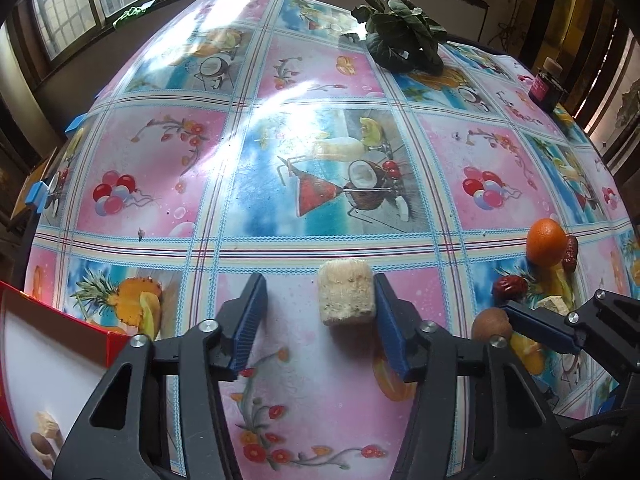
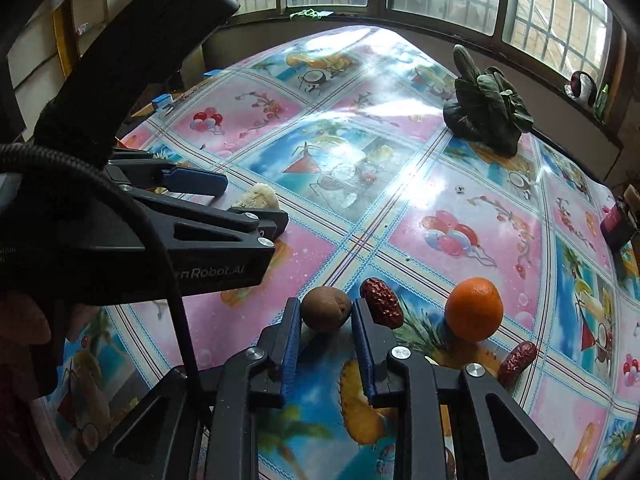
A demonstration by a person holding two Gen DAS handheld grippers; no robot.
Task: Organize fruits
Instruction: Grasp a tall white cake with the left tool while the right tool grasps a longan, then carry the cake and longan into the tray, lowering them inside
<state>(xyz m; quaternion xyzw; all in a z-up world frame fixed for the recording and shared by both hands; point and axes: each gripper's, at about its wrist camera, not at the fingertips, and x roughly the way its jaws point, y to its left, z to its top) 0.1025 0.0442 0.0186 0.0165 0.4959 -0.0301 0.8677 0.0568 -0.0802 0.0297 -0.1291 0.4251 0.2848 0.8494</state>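
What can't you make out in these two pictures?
- Left wrist view: the box is cut by the frame edge; its contents show only partly.
- Left wrist view: the pale piece is half hidden behind the right gripper.
- Right wrist view: the dark jar is small; label unreadable.

Left tongs (image 1: pixel 320 312) and right tongs (image 2: pixel 326 320) both angle downward, jaws part-closed.

Orange (image 2: pixel 474 309) lies right of kiwi (image 2: pixel 326 309) (date (image 2: pixel 381 307) between).

glossy plastic tablecloth (image 1: pixel 320 248), rough fibrous block (image 1: pixel 347 292)
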